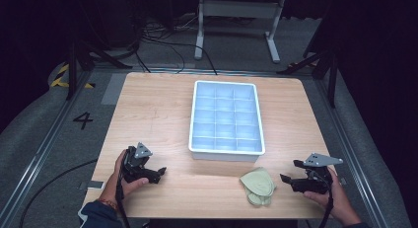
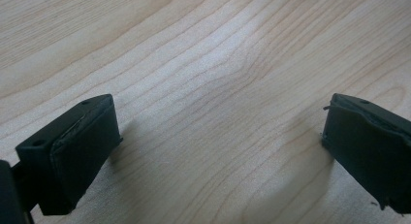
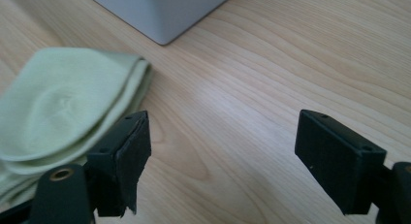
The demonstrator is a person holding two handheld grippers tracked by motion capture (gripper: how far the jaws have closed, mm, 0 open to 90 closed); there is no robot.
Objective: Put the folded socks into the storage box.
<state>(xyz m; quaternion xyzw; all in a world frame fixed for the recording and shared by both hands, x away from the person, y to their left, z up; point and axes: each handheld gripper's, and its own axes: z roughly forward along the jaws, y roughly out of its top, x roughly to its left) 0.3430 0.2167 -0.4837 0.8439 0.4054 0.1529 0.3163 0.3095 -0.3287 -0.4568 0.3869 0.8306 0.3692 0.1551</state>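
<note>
Wooden table [image 1: 157, 114]: empty white tray [image 1: 256, 119], folded green cloth [image 1: 258, 186] near it, left gripper [image 1: 158, 172] and right gripper [image 1: 288, 174] both spread, holding nothing; no work apparently begun.

One tray [image 1: 226, 151], one cloth [image 1: 258, 185], two tongs [image 1: 158, 171] [image 1: 290, 171]

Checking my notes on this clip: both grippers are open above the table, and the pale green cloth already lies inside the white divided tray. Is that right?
Not quite. The pale green cloth lies on the wooden table, in front of the white divided tray's near right corner, not inside it; the high view shows this. The rest holds: the left gripper and right gripper are both open above the table.
</note>
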